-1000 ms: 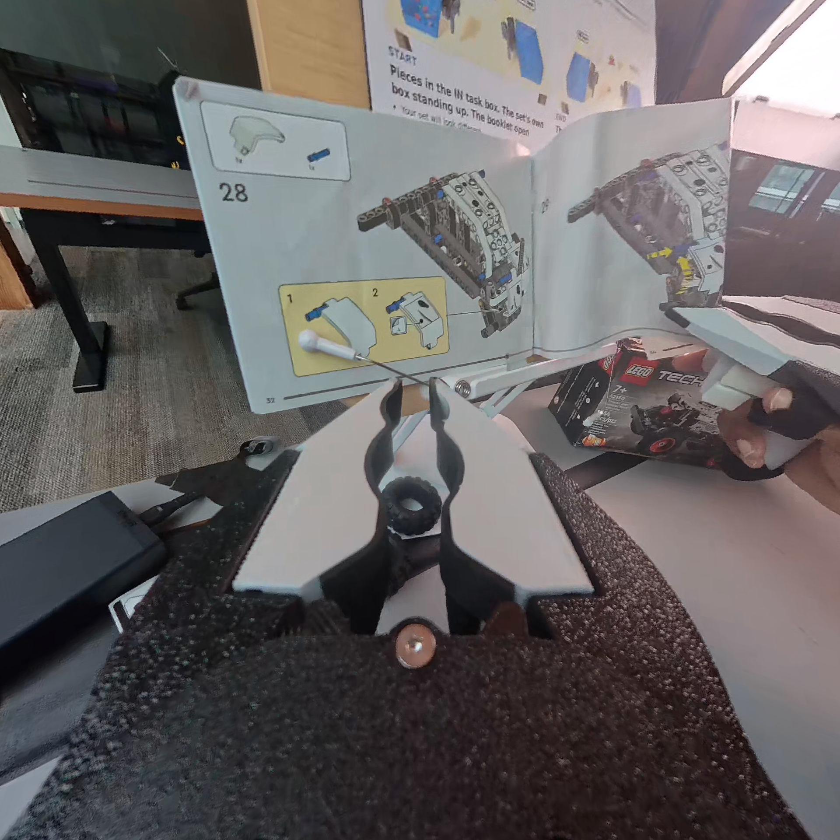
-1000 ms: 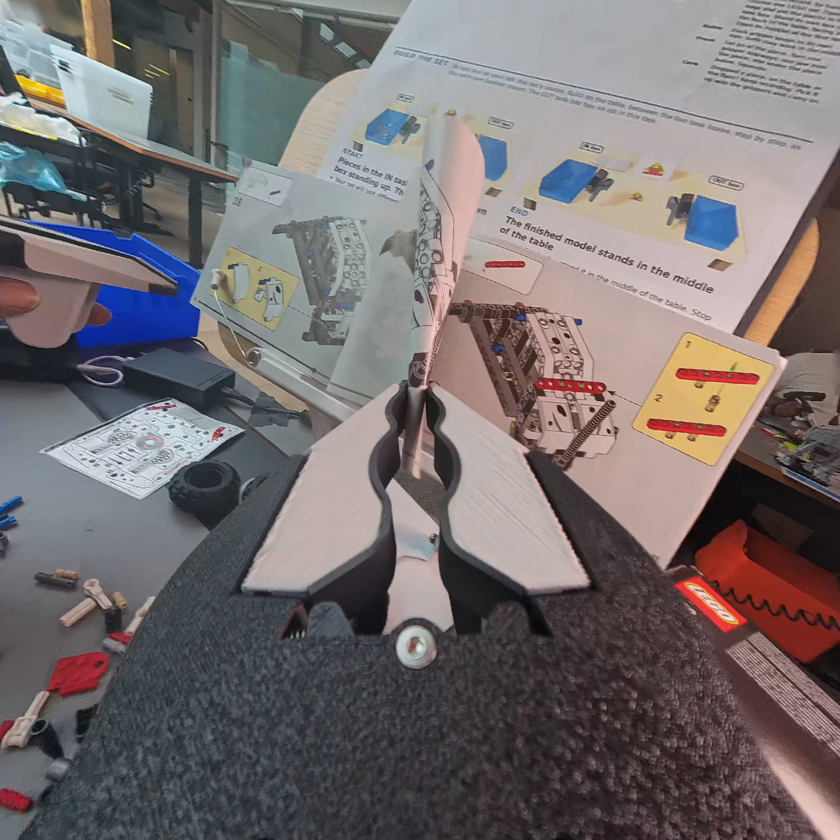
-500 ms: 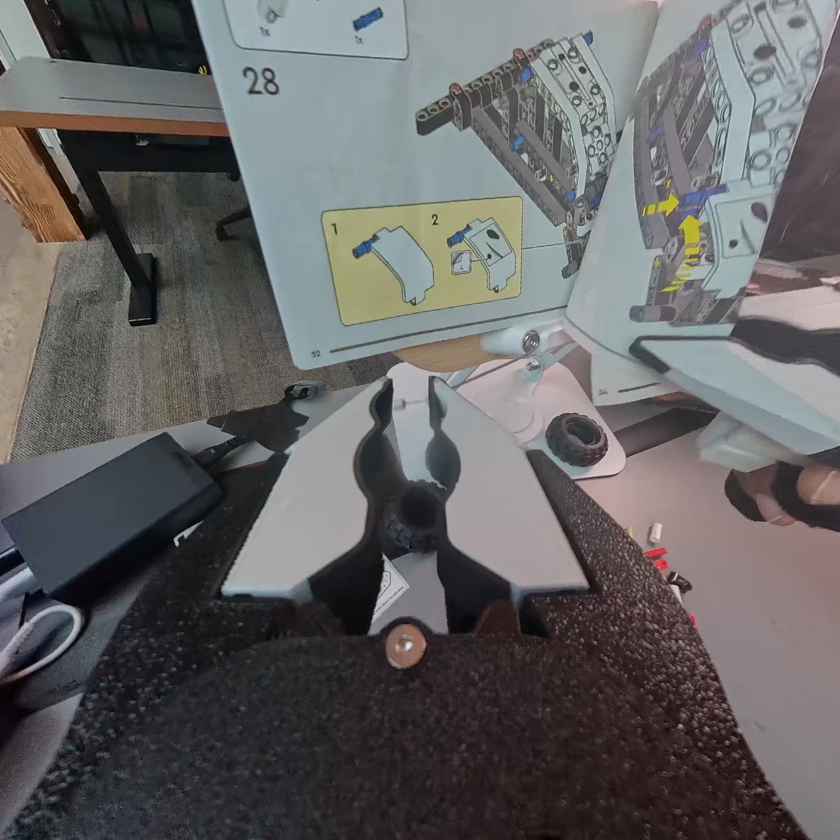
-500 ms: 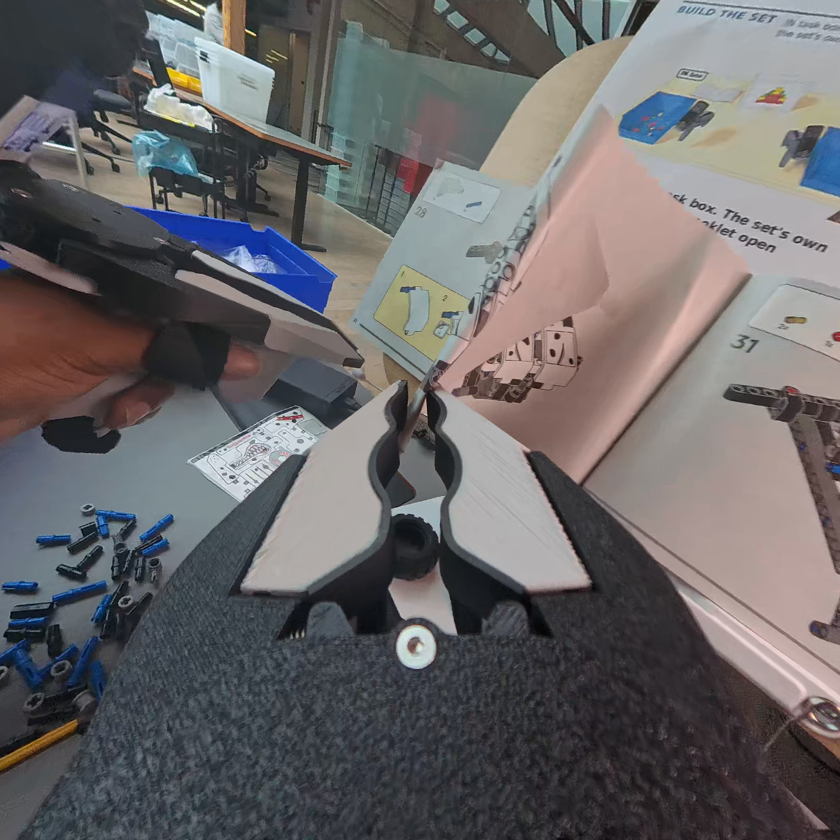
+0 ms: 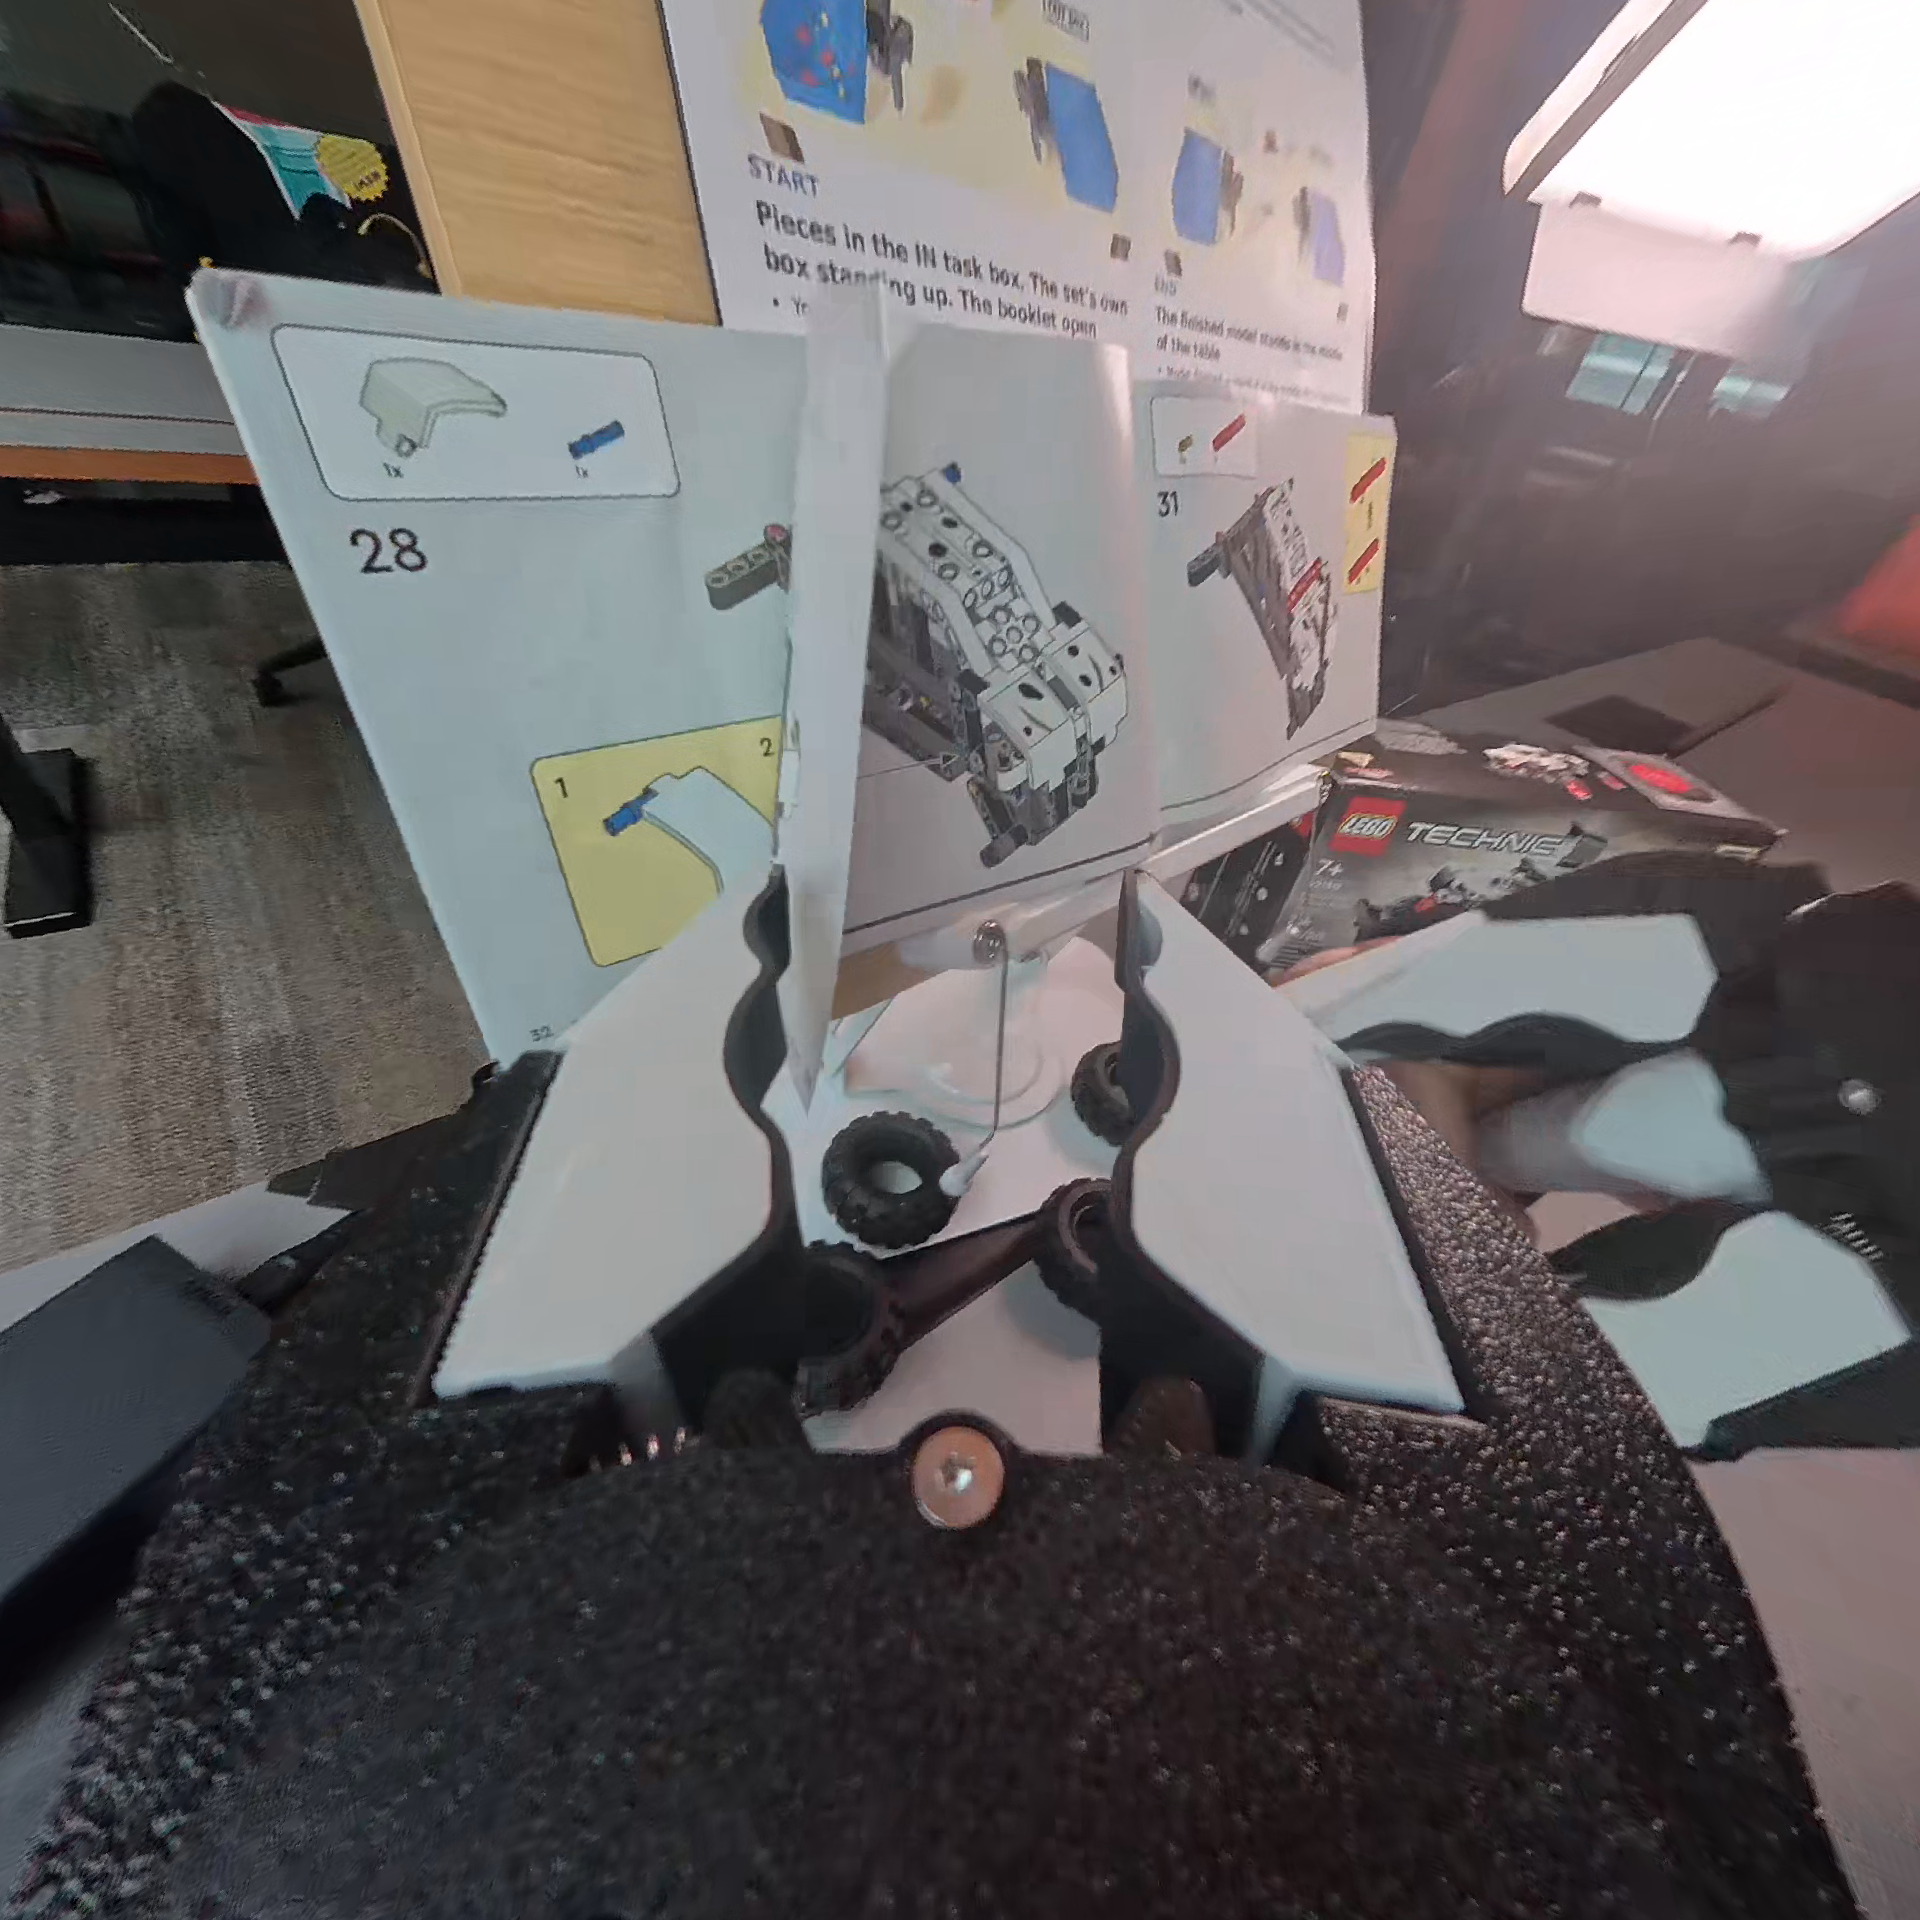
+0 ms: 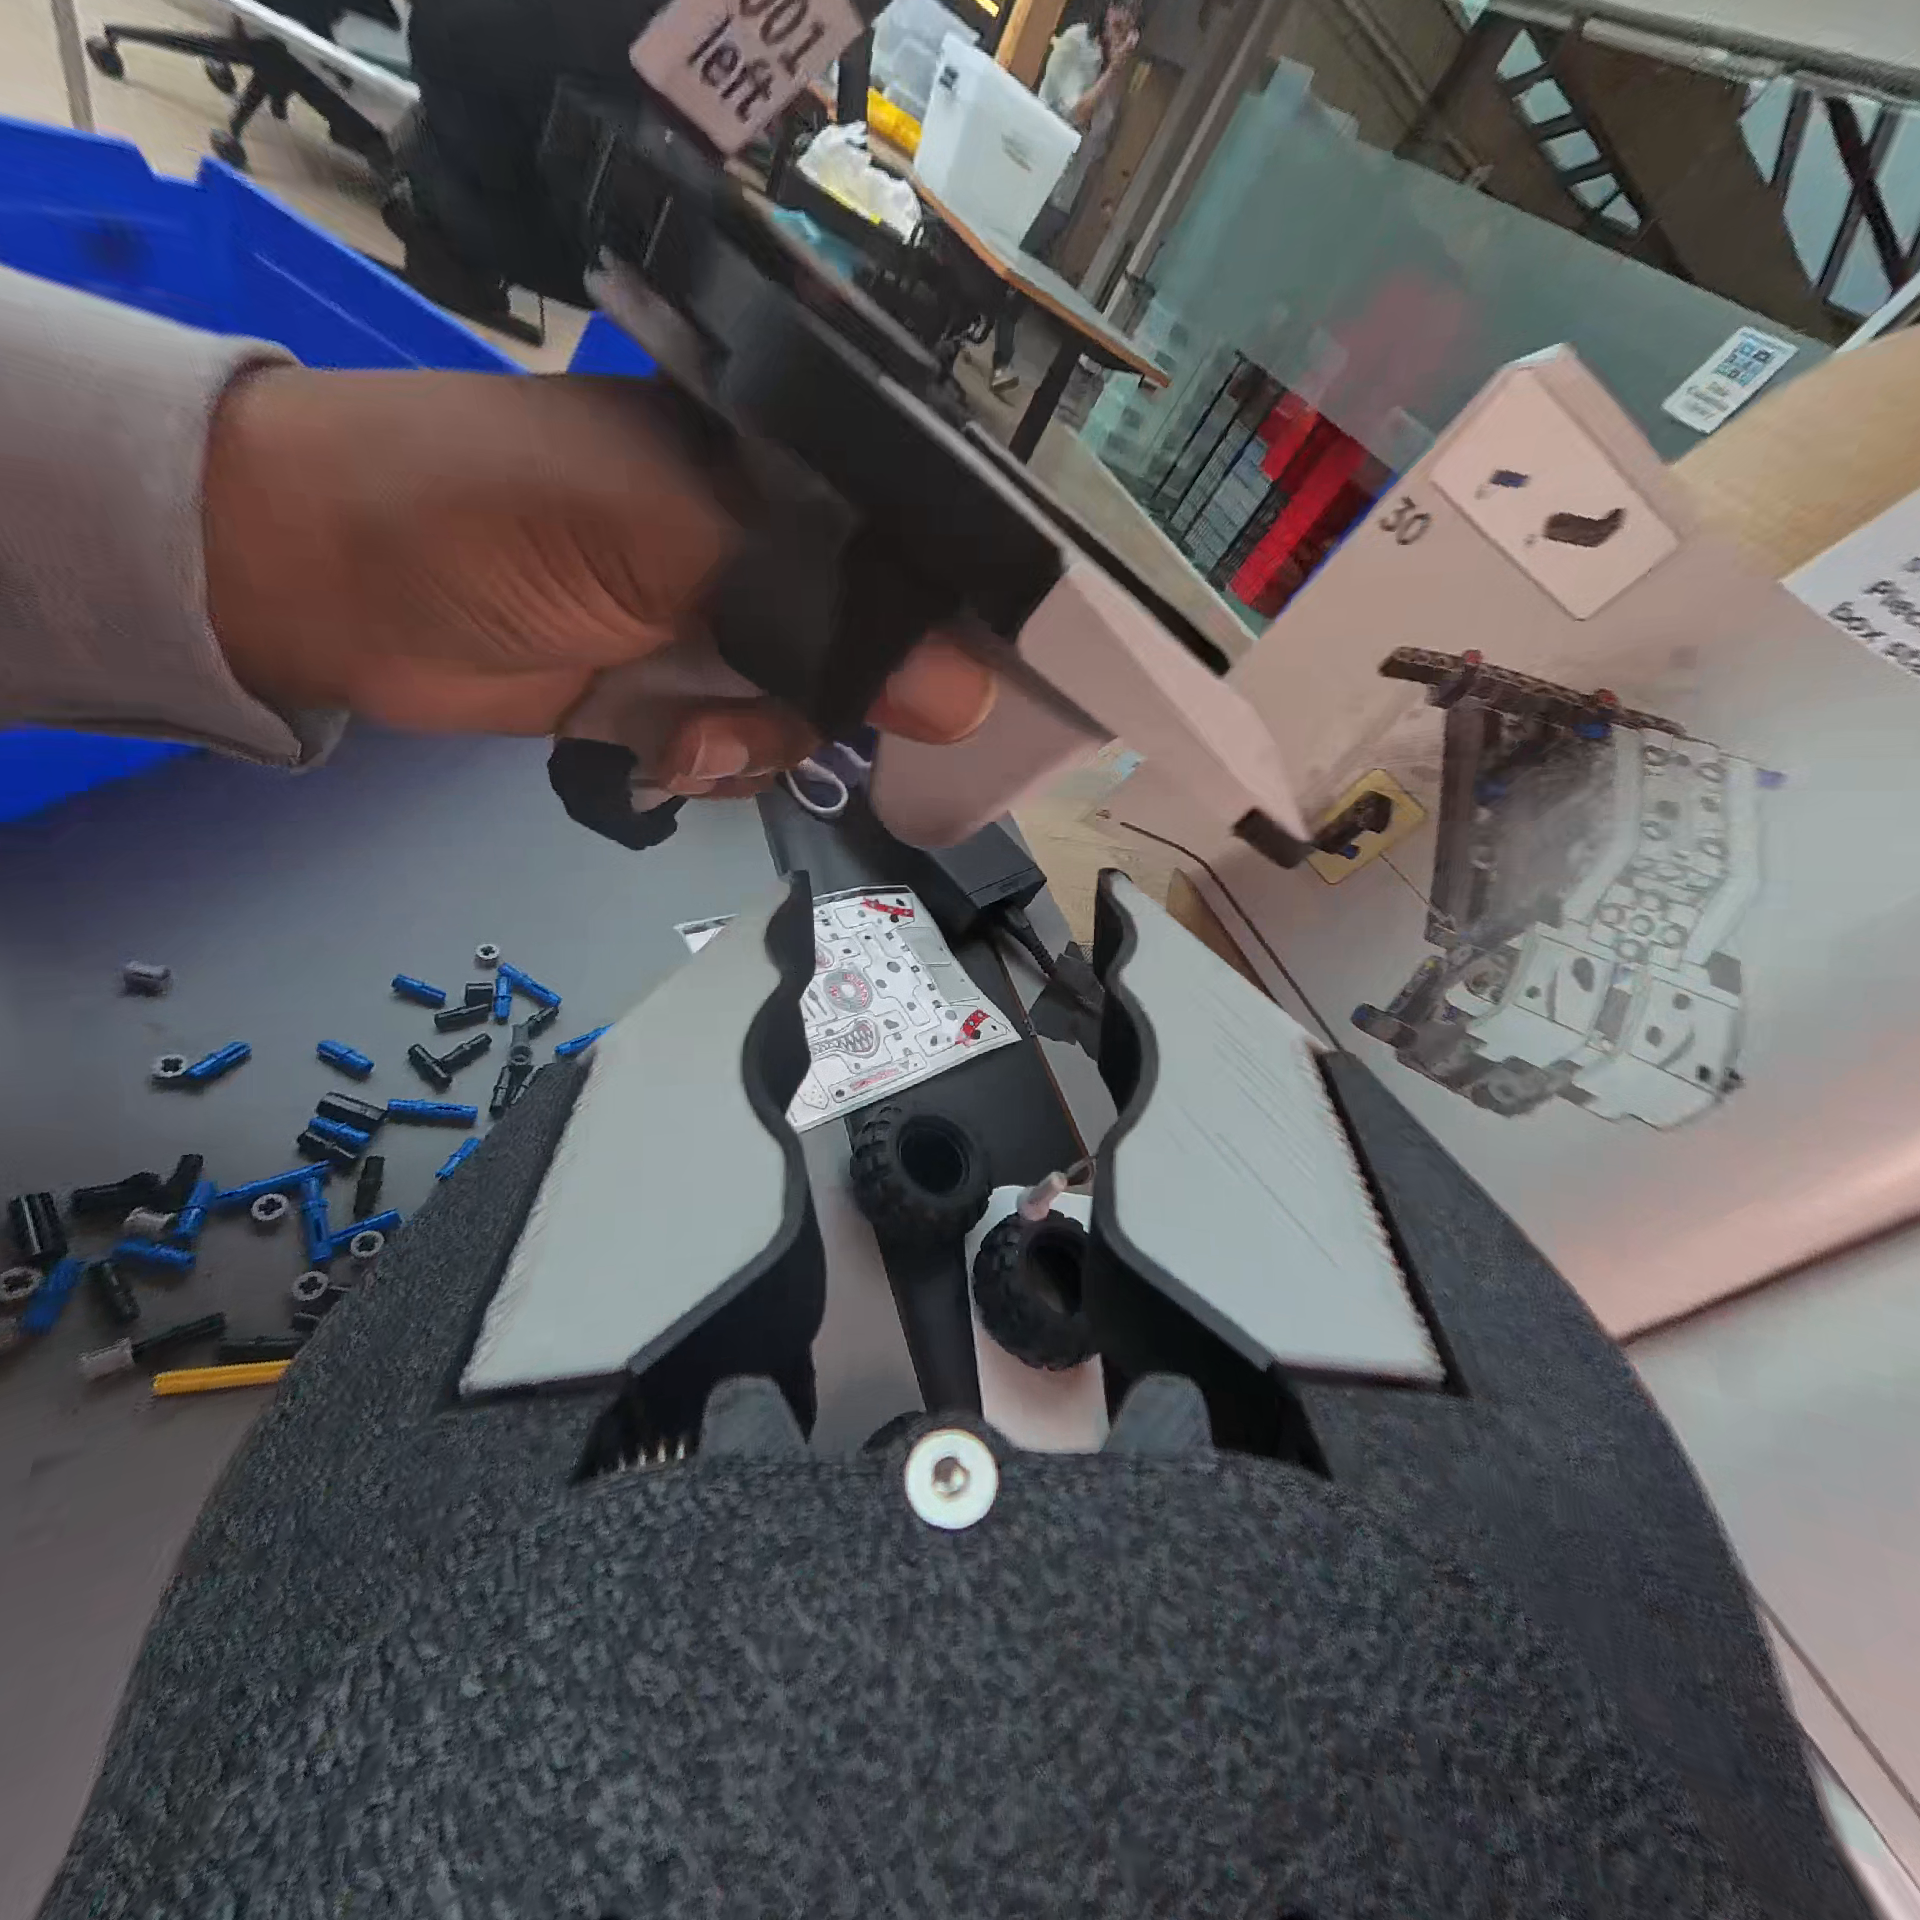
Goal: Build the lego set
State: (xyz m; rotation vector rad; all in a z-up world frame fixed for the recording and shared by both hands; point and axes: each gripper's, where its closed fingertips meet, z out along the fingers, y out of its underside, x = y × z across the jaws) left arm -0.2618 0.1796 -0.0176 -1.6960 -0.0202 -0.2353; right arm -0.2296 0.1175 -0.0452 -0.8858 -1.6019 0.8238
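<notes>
One page: a loose leaf of the booklet stood upright on its stand, edge beside the left claw's inner finger.
Claws: both wide, empty; right claw hovered over tyres on the table.
Advice: pinch the leaf's lower edge gently, then fold it flat.

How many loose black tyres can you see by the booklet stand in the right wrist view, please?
2: one tyre lies on the dark table strip, the other tyre on the white stand base. More may be hidden behind the right gripper.

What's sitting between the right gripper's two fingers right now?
In the right wrist view, the right gripper is open; two black tyres, a sticker sheet and the dark table show between its fingers.
</notes>
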